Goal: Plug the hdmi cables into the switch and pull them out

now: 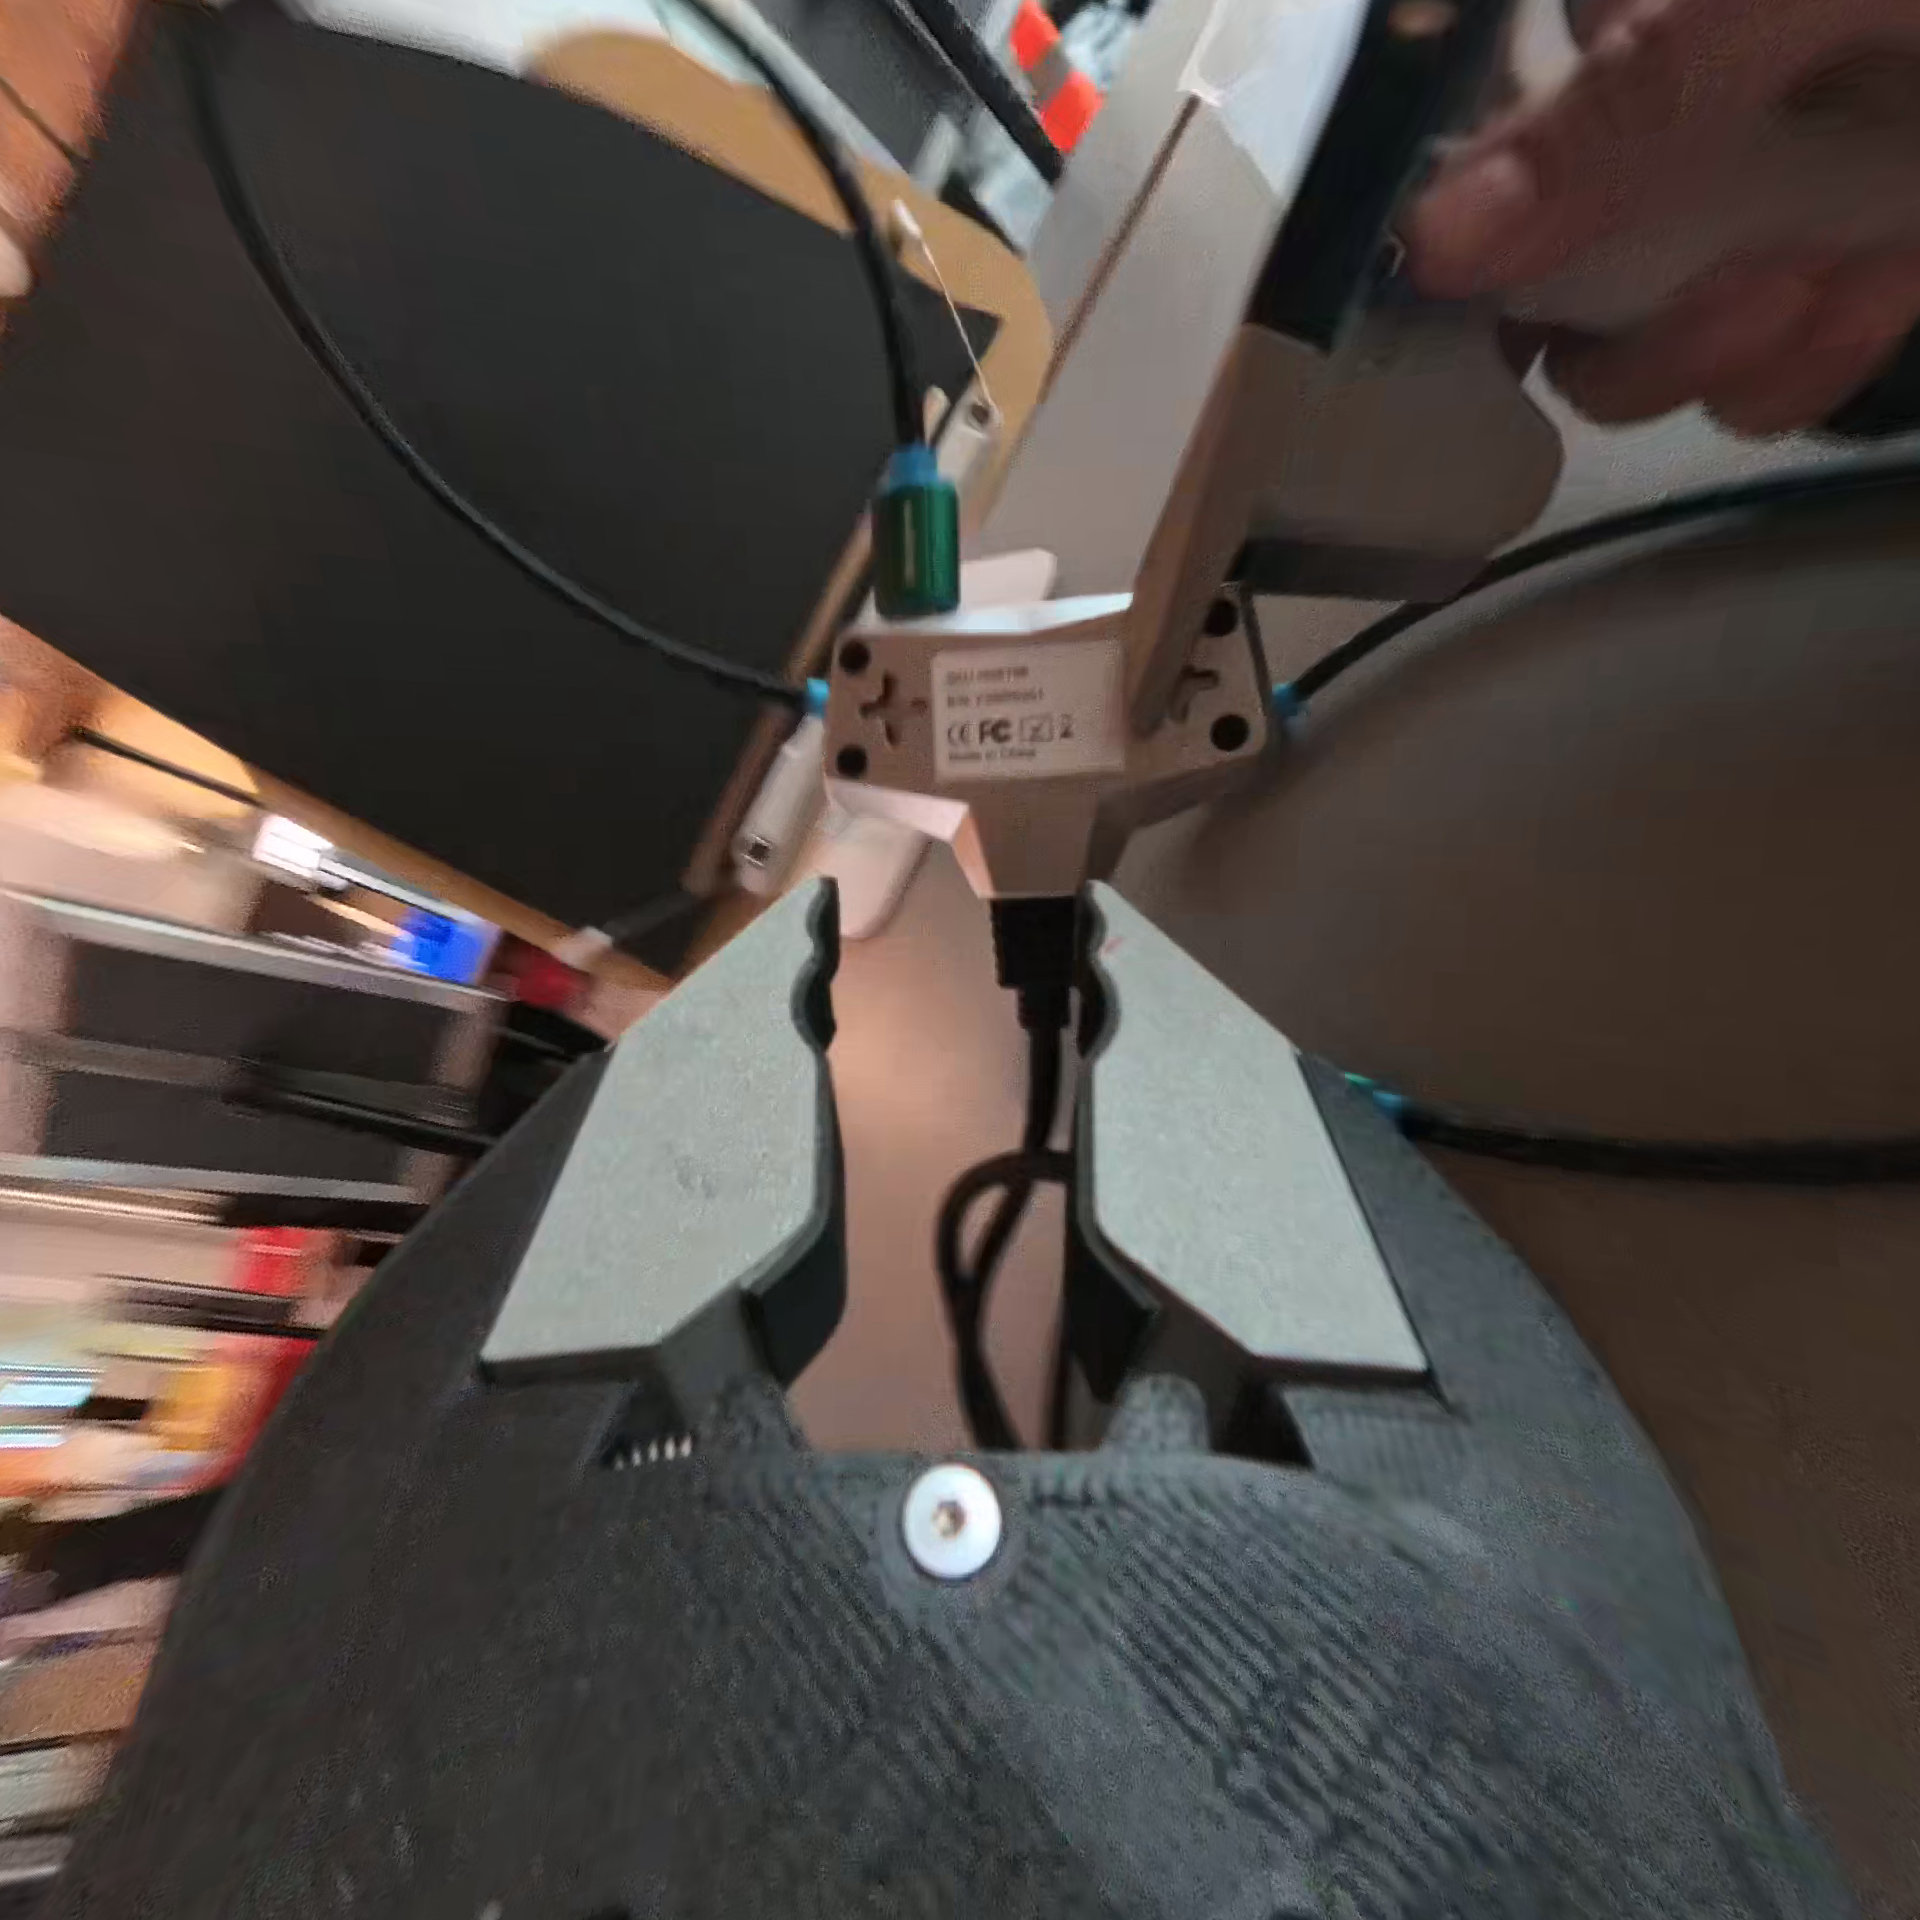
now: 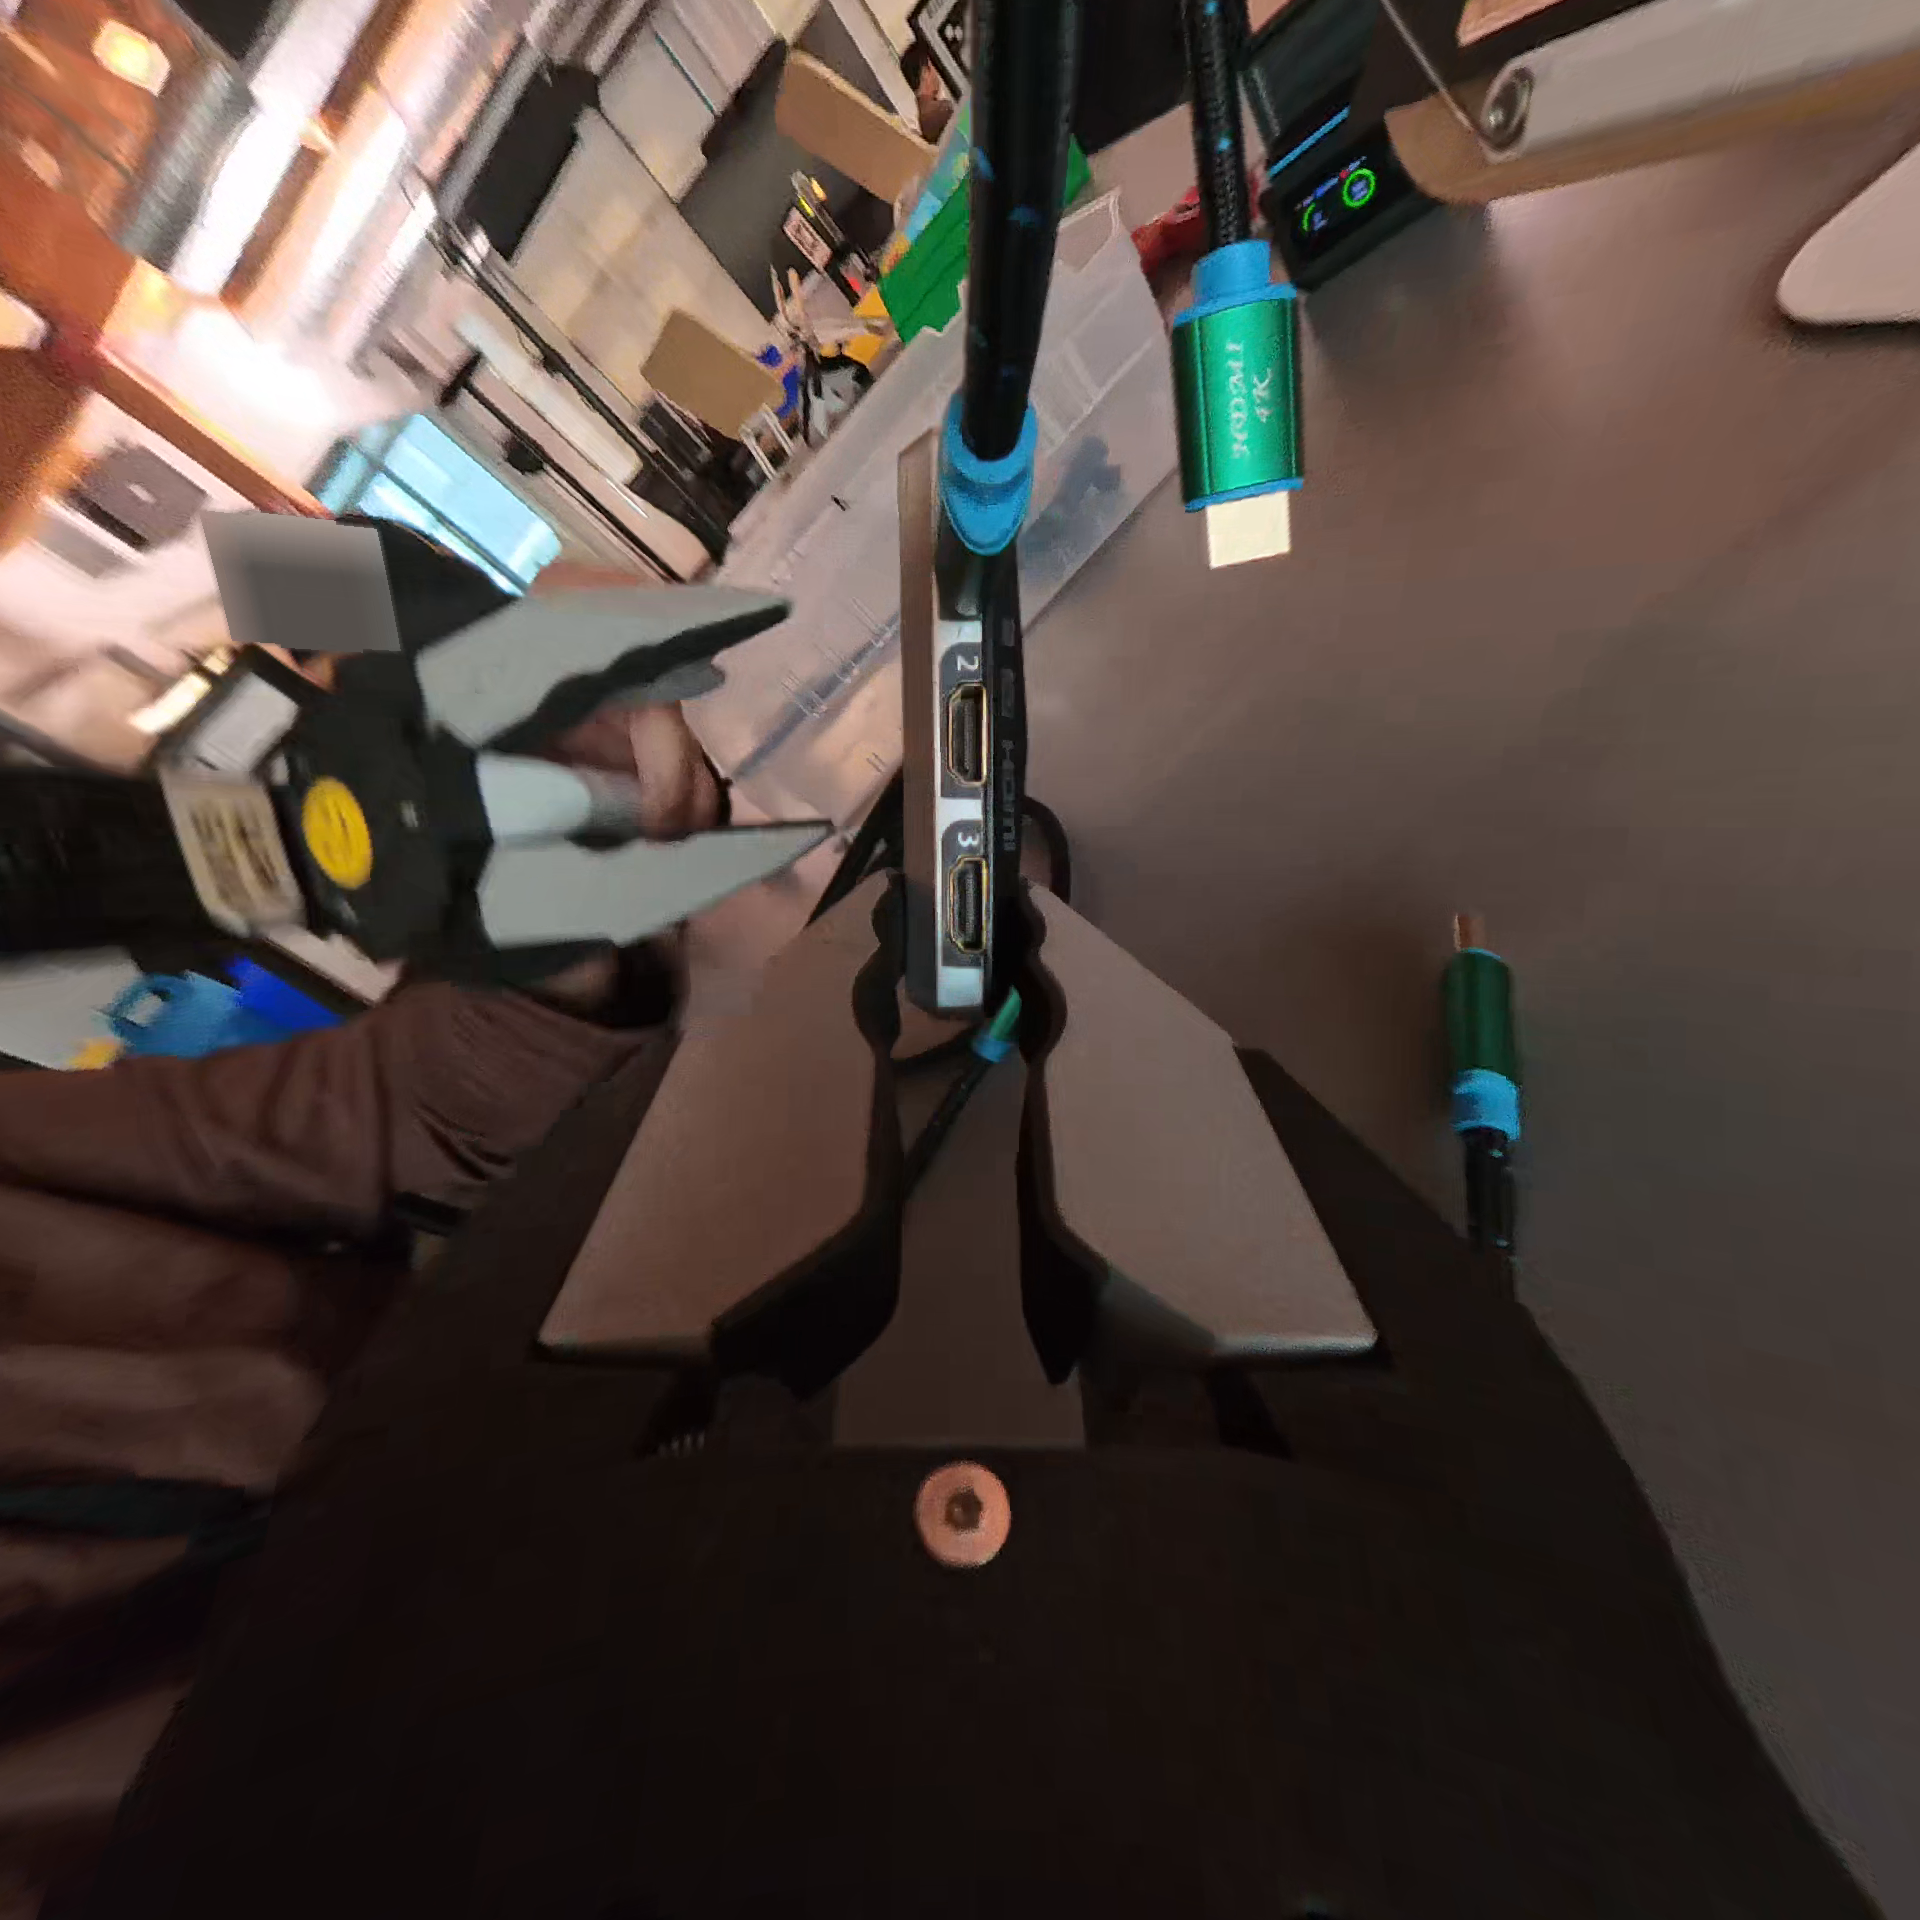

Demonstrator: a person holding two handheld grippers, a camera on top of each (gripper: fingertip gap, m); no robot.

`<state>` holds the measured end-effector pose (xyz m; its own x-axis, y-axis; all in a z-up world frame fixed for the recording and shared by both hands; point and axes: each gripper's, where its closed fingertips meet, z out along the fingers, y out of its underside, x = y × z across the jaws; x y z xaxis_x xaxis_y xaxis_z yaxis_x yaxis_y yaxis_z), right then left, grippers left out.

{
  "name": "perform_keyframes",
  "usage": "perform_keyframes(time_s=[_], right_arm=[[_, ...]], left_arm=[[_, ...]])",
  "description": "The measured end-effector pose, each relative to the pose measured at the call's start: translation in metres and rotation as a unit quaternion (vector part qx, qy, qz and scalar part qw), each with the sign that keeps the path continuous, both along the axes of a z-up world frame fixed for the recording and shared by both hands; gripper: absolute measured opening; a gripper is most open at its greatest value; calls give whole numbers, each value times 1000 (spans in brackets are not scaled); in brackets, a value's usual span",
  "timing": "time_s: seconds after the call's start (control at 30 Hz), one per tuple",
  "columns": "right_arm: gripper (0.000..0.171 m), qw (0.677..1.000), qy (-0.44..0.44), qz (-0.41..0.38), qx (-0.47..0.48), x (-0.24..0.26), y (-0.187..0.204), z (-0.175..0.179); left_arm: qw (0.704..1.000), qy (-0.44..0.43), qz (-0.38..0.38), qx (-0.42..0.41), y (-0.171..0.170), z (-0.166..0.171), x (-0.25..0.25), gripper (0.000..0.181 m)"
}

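Observation:
My right gripper (image 2: 961, 935) is shut on the grey HDMI switch (image 2: 925, 623) and holds it on edge above the dark table. The two numbered ports facing me are empty. A braided cable with a blue collar (image 2: 982, 478) is plugged into the far end. In the left wrist view the switch (image 1: 1029, 717) shows its labelled underside, with a green plug (image 1: 914, 540) seated in it and a right finger (image 1: 1184, 561) across it. My left gripper (image 1: 956, 945) is open, its tips beside the black plug (image 1: 1034, 940) at the switch's near end. It also shows open in the right wrist view (image 2: 805, 722).
Two loose green HDMI plugs lie on the table, one far (image 2: 1236, 405) and one at the right (image 2: 1481, 1029). A small device with a lit screen (image 2: 1340, 197) and a clear plastic box (image 2: 1091, 343) stand behind. A black monitor (image 1: 416, 416) and a person's hand (image 1: 1662, 208) show beyond the switch.

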<state>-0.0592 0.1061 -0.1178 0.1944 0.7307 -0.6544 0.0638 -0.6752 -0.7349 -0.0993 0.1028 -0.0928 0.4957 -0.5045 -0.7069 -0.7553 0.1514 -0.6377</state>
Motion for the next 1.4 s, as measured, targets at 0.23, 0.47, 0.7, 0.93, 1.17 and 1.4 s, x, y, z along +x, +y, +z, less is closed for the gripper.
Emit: perform_keyframes(time_s=[0.23,0.47,0.7,0.93,1.17,1.4], right_arm=[[16,993,49,-2,-112,-2,4,-6],[16,988,68,-37,-132,10,17,-3],[19,986,68,16,-149,-10,-2,-5],[10,994,103,-29,-34,23,13,28],[37,995,-3,-37,95,9,9,23],[31,928,-287,-136,196,36,43,-40]], left_arm=[[907,251,4,339,15,-1,29,29],[943,223,-22,247,11,-27,38,41],[929,262,-6,262,46,-29,31,40],[963,146,-34,223,50,-10,14,25],[983,-36,-129,123,31,6,8,23],[983,-47,-137,111,38,-3,6,23]])
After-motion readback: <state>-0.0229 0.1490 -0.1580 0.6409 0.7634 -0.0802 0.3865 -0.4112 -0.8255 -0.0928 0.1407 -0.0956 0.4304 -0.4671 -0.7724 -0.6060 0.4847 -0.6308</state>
